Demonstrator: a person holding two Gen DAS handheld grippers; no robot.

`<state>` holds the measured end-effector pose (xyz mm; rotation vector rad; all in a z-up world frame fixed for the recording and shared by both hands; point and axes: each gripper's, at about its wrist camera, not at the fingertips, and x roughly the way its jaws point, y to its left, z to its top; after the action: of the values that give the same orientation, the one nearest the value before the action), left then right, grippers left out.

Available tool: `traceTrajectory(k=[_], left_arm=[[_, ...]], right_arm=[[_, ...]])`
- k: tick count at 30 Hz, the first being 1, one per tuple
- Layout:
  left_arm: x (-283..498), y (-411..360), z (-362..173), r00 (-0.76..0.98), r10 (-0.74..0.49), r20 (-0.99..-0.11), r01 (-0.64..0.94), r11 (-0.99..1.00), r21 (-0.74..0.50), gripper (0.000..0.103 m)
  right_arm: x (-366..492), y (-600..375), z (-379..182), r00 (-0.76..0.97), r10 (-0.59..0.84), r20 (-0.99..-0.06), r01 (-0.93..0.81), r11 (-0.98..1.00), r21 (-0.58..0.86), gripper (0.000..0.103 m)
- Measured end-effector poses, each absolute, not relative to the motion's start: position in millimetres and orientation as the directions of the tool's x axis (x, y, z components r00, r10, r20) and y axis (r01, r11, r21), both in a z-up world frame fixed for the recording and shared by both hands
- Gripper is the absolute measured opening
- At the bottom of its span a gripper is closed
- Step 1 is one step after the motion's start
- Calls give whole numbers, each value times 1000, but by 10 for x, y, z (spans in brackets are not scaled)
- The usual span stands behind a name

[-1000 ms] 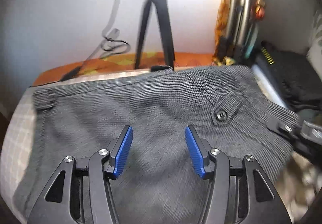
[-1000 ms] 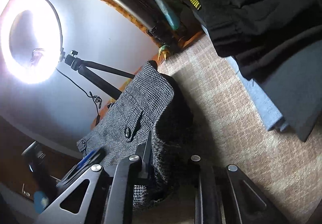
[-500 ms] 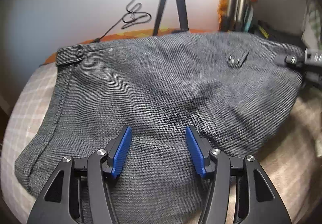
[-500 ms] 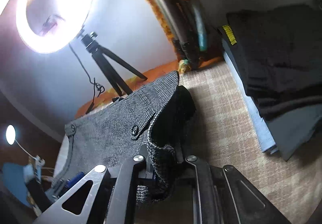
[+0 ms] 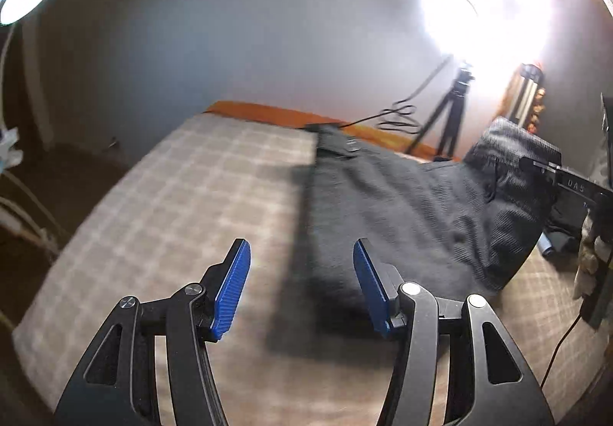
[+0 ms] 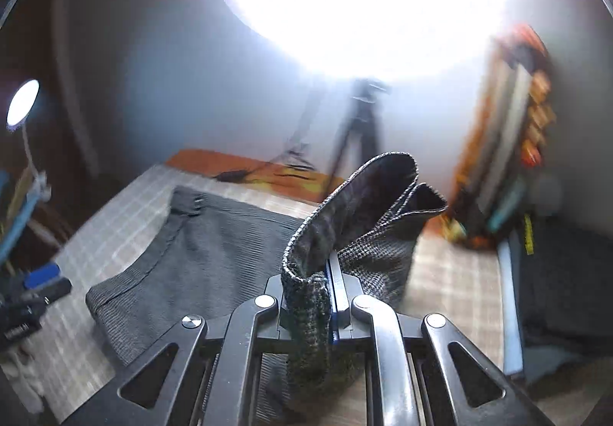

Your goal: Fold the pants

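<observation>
A beige checked bedcover (image 5: 184,196) carries the dark grey woven pants (image 5: 402,211), lying flat except for one raised edge. The right gripper (image 6: 331,288) is clamped tight on that lifted edge. The left gripper (image 5: 302,284), blue pads parted, holds nothing above the cover.

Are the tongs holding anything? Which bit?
The right tongs are clamped on the gray pants, pinching a folded edge lifted off the bed. The left tongs are open, holding nothing.
</observation>
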<state>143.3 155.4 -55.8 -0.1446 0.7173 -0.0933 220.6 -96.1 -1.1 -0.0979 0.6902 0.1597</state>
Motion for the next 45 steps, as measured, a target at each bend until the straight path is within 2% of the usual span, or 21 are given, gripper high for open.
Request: traceTrajectory(k=[6, 10, 16, 19, 20, 21, 24, 25, 28, 31, 34, 38, 43, 45], left_arm=[[1248, 2050, -590, 764, -85, -640, -49, 981, -188, 55], [1206, 2290, -572, 768, -55, -638, -91, 977, -195, 55], [1190, 2400, -553, 775, -36, -631, -109, 976, -190, 55], [1218, 2397, -556, 779, -38, -626, -108, 975, -194, 55], [1222, 2379, -543, 783, -44, -621, -104, 974, -200, 55], [1222, 2362, -533, 785, -51, -618, -98, 974, -205, 55], [1247, 2248, -508, 789, -86, -609, -65, 973, -222, 55], [1258, 2191, -498, 788, -102, -607, -47, 973, -225, 55], [1305, 1968, -489, 778, -159, -608, 19, 973, -231, 55], [1361, 1651, -470, 771, -199, -604, 86, 974, -212, 55], [1411, 1288, -475, 762, -245, -599, 173, 969, -175, 55], [1573, 883, -620, 715, -285, -638, 272, 955, -122, 55], [1765, 803, -950, 659, -229, -717, 281, 959, -48, 55], [1764, 886, -1054, 641, -240, -729, 274, 959, -75, 55]], right_arm=[[2208, 206, -211, 747, 116, -654, -353, 903, -243, 8], [2119, 968, -612, 708, 125, -695, -492, 794, -358, 6], [2030, 1408, -1105, 680, 77, -729, -558, 700, -446, 6], [2028, 1344, -1093, 665, 115, -738, -579, 703, -412, 13], [2025, 1287, -1044, 651, 143, -745, -593, 709, -383, 21], [2009, 1205, -965, 628, 200, -752, -617, 717, -325, 31], [1925, 844, -643, 570, 383, -727, -655, 746, -121, 44], [1913, 612, -520, 548, 446, -708, -651, 758, -27, 45], [1973, 16, -362, 540, 535, -650, -583, 794, 170, 45], [2070, -430, -329, 570, 536, -622, -500, 828, 255, 46], [2252, -666, -346, 579, 501, -643, -460, 852, 250, 43], [2497, -599, -351, 546, 518, -658, -507, 830, 233, 39], [2907, -126, -477, 491, 518, -701, -596, 786, 164, 35], [3055, 28, -553, 467, 507, -725, -612, 777, 149, 34]])
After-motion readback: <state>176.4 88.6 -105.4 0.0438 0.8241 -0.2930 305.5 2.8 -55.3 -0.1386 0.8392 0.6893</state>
